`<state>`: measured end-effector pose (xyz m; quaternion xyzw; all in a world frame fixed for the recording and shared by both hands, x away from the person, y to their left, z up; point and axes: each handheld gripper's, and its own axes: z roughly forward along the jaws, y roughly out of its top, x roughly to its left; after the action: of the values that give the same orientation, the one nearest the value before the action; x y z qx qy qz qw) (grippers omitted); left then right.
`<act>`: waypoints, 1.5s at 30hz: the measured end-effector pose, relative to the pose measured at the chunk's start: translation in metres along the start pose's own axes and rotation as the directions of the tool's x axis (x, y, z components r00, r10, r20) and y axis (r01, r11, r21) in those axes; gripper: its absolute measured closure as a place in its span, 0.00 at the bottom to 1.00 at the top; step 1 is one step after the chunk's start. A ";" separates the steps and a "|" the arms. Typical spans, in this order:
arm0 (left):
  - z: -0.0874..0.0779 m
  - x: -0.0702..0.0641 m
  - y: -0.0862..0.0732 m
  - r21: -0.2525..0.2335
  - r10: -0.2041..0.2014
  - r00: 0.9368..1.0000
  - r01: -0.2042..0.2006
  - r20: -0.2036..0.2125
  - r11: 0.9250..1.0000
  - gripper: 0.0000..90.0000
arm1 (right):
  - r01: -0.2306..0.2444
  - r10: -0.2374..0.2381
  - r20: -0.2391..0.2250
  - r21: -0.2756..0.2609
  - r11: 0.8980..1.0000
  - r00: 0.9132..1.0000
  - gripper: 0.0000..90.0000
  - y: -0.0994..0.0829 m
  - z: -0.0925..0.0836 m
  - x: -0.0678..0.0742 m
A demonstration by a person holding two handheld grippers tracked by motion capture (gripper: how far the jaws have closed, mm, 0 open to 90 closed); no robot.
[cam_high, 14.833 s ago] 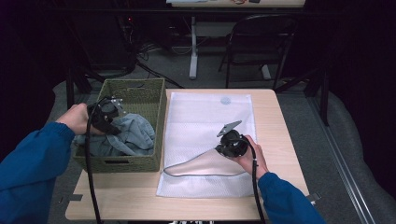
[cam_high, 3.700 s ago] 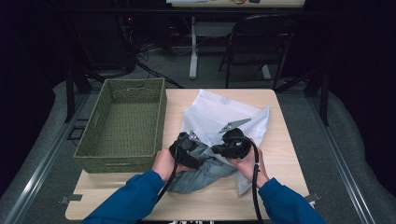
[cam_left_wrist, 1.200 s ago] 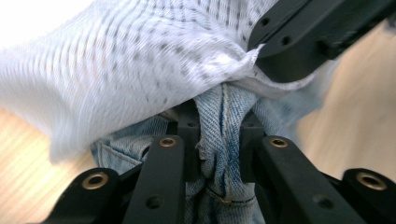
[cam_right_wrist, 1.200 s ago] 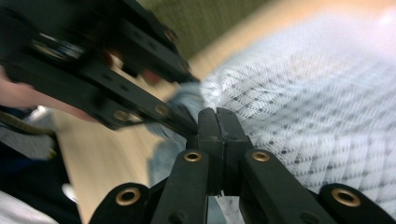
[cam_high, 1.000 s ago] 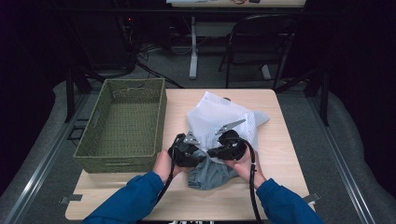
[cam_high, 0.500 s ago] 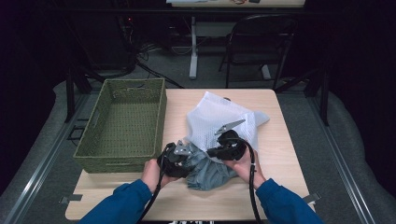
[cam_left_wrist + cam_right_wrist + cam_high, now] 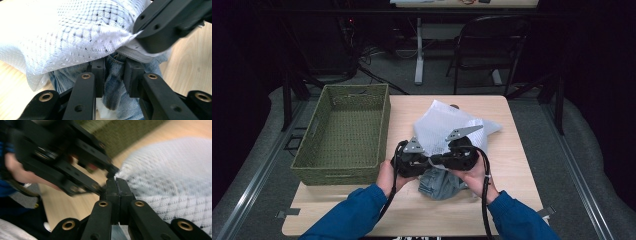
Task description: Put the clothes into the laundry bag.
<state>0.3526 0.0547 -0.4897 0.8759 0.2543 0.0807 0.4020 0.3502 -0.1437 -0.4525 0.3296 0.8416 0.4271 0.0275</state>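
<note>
Left gripper pinching denim into mesh bag

Left gripper: jaws just closing, pads pressing a fold of jeans.
Right gripper: clamped on the white mesh laundry bag rim.
Step, judged: stuffing; next push toward 12 o'clock.
Wicker basket at 9 o'clock; table bare at 3.

basket left of mesh bag

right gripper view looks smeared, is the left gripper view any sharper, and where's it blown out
Right gripper view: the left gripper and basket behind are motion-blurred, its own shut jaws crisp. Left gripper view: sharp on the denim between the pads, but the white mesh bag washes out to glare at upper left.
</note>
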 end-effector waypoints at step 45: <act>-0.002 -0.016 -0.029 -0.076 -0.054 0.998 0.057 0.038 0.995 0.95 | 0.014 -0.014 -0.014 -0.019 1.000 1.000 1.00 0.001 -0.002 0.004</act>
<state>0.3273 0.0639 -0.5083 0.8536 0.2679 0.0638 0.4421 0.3472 -0.1423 -0.4496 0.3201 0.8400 0.4372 0.0275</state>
